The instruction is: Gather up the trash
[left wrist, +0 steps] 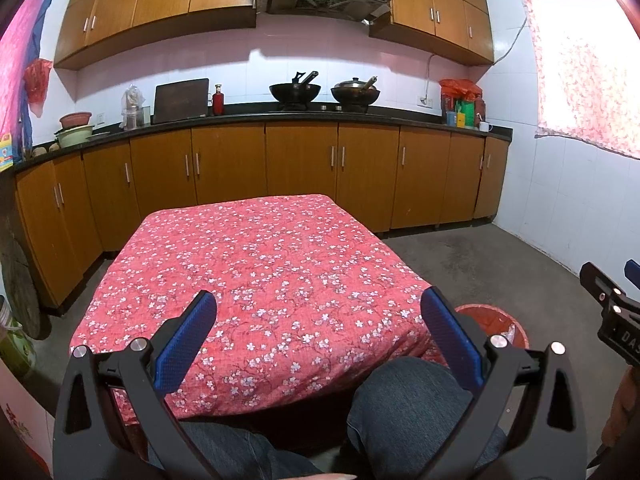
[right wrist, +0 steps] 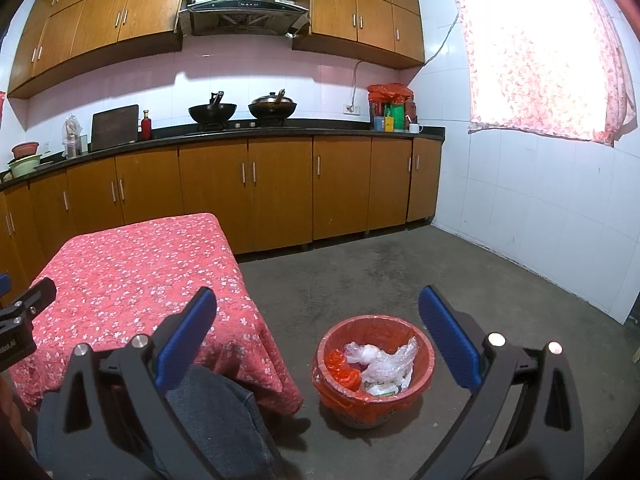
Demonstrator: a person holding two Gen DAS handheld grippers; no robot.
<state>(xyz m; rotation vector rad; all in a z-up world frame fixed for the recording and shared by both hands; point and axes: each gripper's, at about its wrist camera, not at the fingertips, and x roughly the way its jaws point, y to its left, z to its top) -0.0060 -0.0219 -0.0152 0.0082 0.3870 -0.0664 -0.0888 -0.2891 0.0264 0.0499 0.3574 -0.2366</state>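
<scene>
Trash [right wrist: 376, 364] in the red-lined bin [right wrist: 416, 390] beside the table [right wrist: 132, 264] reads as crumpled plastic (no axis we can tell); our left gripper [left wrist: 319, 332] and right gripper [right wrist: 318, 332] gape wide, empty.

bare concrete floor [right wrist: 400, 272] lies open around the lined waste basket [right wrist: 374, 368], which stands just beside the cloth-covered worktop [right wrist: 132, 276]; the person's knee [right wrist: 216, 404] crowds the worktop's near edge.
</scene>
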